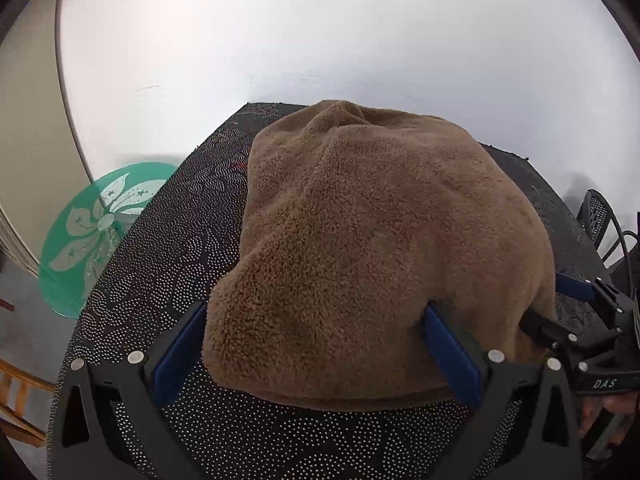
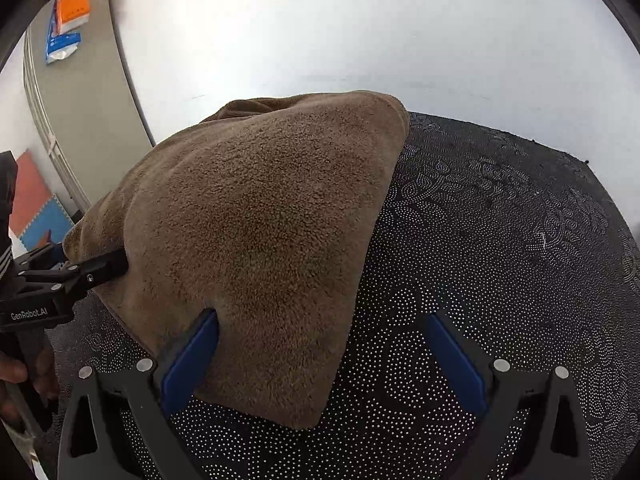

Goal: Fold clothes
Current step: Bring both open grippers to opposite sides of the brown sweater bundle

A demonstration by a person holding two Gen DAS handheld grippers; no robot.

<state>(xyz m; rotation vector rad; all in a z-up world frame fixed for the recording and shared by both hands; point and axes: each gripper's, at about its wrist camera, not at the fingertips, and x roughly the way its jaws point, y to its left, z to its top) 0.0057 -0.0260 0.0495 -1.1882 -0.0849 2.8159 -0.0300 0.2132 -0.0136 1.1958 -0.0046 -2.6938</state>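
1. Left wrist view: a brown fleece cloth [image 1: 384, 248] lies in a thick, layered heap on the dark dotted tabletop [image 1: 168, 280], its near edge between the spread fingers of the left claw [image 1: 316, 344]. The jaws stand wide apart; the cloth's near edge fills the gap and the right-hand finger is tucked under a fold, but nothing is pinched. The right claw [image 1: 552, 304] reaches in at the cloth's right edge. A green glass disc [image 1: 92, 232] stands off the tabletop's left side.

2. Right wrist view: the cloth [image 2: 260, 240] shows a doubled shape with a near corner pointing toward the camera. The right claw [image 2: 320, 352] is also wide open, one finger pressed into the cloth's edge, the other over bare tabletop [image 2: 500, 240]. The left claw [image 2: 92, 268] touches the cloth's far-left edge.

3. Judgement: this fits either taking hold for another fold or letting go after one. For either, keep both claws level and the layers' edges matched, and press flat rather than drag, since the thick pile may bunch.
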